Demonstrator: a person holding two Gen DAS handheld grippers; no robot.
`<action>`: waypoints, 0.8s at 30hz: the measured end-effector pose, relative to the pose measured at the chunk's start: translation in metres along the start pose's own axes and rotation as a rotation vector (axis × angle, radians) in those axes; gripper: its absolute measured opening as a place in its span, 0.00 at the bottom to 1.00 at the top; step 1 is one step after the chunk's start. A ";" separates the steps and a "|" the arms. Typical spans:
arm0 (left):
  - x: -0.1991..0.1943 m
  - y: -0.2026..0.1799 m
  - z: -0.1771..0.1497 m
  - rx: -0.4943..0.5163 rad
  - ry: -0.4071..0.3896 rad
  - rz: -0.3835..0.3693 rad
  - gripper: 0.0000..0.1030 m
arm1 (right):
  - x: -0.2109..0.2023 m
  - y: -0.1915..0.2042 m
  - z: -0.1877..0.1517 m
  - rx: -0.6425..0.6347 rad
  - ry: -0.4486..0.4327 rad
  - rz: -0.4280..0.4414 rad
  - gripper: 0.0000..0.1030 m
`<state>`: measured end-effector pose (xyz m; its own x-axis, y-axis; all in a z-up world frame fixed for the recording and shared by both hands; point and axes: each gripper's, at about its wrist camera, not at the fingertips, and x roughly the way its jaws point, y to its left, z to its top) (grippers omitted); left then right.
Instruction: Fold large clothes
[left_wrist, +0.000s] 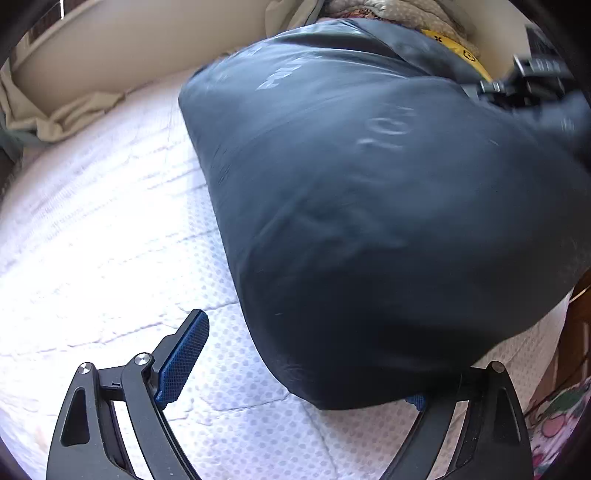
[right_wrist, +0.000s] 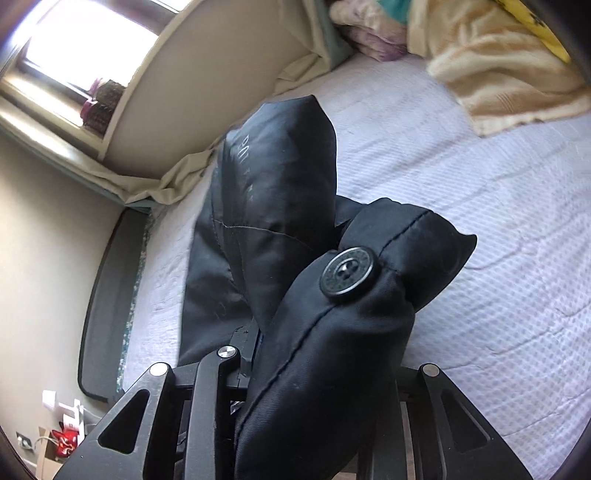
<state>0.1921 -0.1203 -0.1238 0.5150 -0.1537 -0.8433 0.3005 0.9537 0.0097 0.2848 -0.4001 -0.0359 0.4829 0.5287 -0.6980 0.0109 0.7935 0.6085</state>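
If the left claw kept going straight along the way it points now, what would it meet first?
Most likely the white quilted bed cover: the left claw is open and angled down at it. The dark padded jacket already overlaps its right finger, so that side may brush the jacket first; depth is unclear.

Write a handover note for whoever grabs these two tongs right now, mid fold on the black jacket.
Left tongs: open, low over the bed. One blue pad is clear of the jacket; the other is hidden under its near edge.
Right tongs: shut on a padded flap of the jacket beside a large button, holding it up off the bed.
Jacket: a bulky heap on the bed, with blankets at the far end.
Done: part of the jacket gathered and lifted.
Left: lay the flap over, square up the bundle, probably with the left tongs pinning the near edge.
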 end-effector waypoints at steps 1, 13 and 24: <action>0.002 0.001 0.000 -0.008 0.005 -0.009 0.90 | 0.003 -0.003 0.001 0.007 0.002 0.002 0.22; -0.031 -0.003 0.012 0.013 -0.022 -0.114 0.84 | 0.032 -0.064 -0.001 0.049 0.004 0.073 0.26; -0.082 -0.016 0.043 -0.003 -0.222 -0.340 0.83 | 0.029 -0.062 -0.011 0.087 0.001 0.105 0.28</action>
<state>0.1793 -0.1342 -0.0320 0.5475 -0.5126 -0.6614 0.4819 0.8393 -0.2516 0.2881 -0.4311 -0.0979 0.4847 0.6074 -0.6294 0.0368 0.7048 0.7085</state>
